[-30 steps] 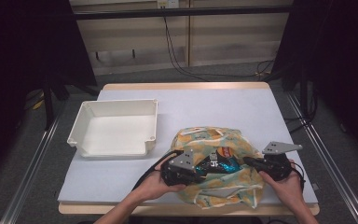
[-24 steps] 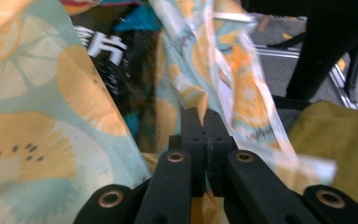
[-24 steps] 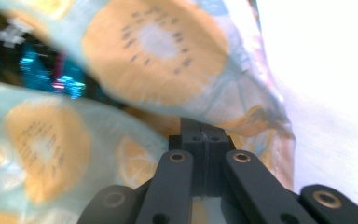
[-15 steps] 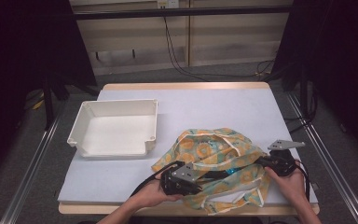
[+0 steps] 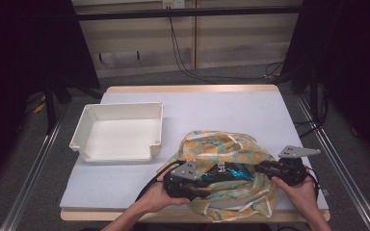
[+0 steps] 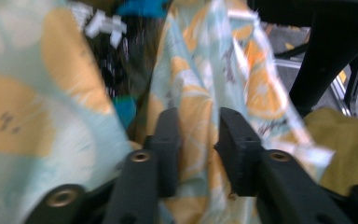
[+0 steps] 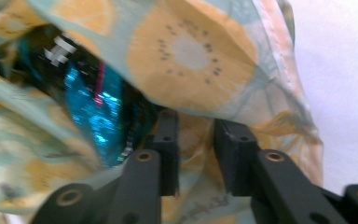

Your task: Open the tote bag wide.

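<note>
A cloth bag (image 5: pixel 231 149) printed with orange slices lies at the table's near right. In its open mouth shows a black and blue shiny packet (image 5: pixel 229 172), also the packet (image 7: pixel 93 116). My left gripper (image 5: pixel 211 185) reaches in from the left and my right gripper (image 5: pixel 259 169) from the right. Both have just been opening their jaws. A fold of the bag (image 6: pixel 196 116) runs loosely between the left gripper (image 6: pixel 198 135) jaws, which stand apart. Bag cloth (image 7: pixel 193 130) likewise lies in the gap of the right gripper (image 7: pixel 196 135).
An empty white tray (image 5: pixel 123 107) stands left of the bag on the pale table (image 5: pixel 221 106). The table's front edge runs just under the hands. Dark stands and cables surround the table on the floor.
The bag's cloth has shifted and spread slightly between the grippers. Both hands stay about where they were.
</note>
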Demonstrator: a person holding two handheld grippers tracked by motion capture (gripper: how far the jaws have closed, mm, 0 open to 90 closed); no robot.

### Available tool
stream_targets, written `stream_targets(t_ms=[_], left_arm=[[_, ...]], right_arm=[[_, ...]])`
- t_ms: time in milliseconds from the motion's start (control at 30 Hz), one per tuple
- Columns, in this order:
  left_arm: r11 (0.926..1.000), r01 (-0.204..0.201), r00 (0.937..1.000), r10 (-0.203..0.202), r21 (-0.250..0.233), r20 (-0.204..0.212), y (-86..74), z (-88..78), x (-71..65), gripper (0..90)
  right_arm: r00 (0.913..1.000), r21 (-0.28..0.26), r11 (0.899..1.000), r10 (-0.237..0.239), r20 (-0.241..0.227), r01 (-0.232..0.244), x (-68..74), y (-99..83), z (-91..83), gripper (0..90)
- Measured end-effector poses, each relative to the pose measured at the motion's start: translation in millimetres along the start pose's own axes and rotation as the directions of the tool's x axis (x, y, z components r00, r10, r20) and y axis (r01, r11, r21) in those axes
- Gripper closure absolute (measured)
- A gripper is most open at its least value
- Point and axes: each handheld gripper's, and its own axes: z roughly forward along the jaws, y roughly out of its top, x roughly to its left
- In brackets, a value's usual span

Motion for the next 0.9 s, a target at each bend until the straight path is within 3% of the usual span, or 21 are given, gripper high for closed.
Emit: stream_targets(t_ms=[100,233,400,567,767,900], left_arm=[[0.9991,0.011,0.9999,-0.011,-0.040,0.000,6.7,-7.5,-0.7,60.6],[0.9950,0.033,0.9995,-0.033,-0.094,0.005,16.9,-14.2,1.3,60.4],[0.9905,0.011,0.9999,-0.010,-0.137,0.002,34.8,-8.4,3.8,78.0],[0.9968,0.006,0.9998,-0.007,-0.080,-0.018,54.6,11.7,11.6,79.0],[0.9982,-0.010,0.9988,0.007,-0.059,-0.049,74.5,29.6,18.4,79.9],[0.9994,0.016,0.9970,-0.019,-0.032,-0.075,81.4,39.2,29.1,84.2]], right_arm=[[0.9997,-0.015,1.000,0.006,-0.023,-0.006,4.9,1.4,-8.0,66.6],[0.9997,-0.022,1.000,0.012,-0.023,-0.013,6.0,2.3,-12.5,67.5],[0.9993,-0.024,1.000,-0.012,-0.035,0.011,9.4,2.5,-15.5,82.1],[0.9992,-0.029,1.000,-0.003,-0.039,0.002,9.1,-1.4,-13.7,87.4],[0.9992,-0.041,0.999,-0.003,-0.039,0.001,8.3,-1.9,-15.1,86.0],[0.9993,-0.044,0.999,-0.006,-0.038,0.005,7.9,0.5,-14.4,84.4]])
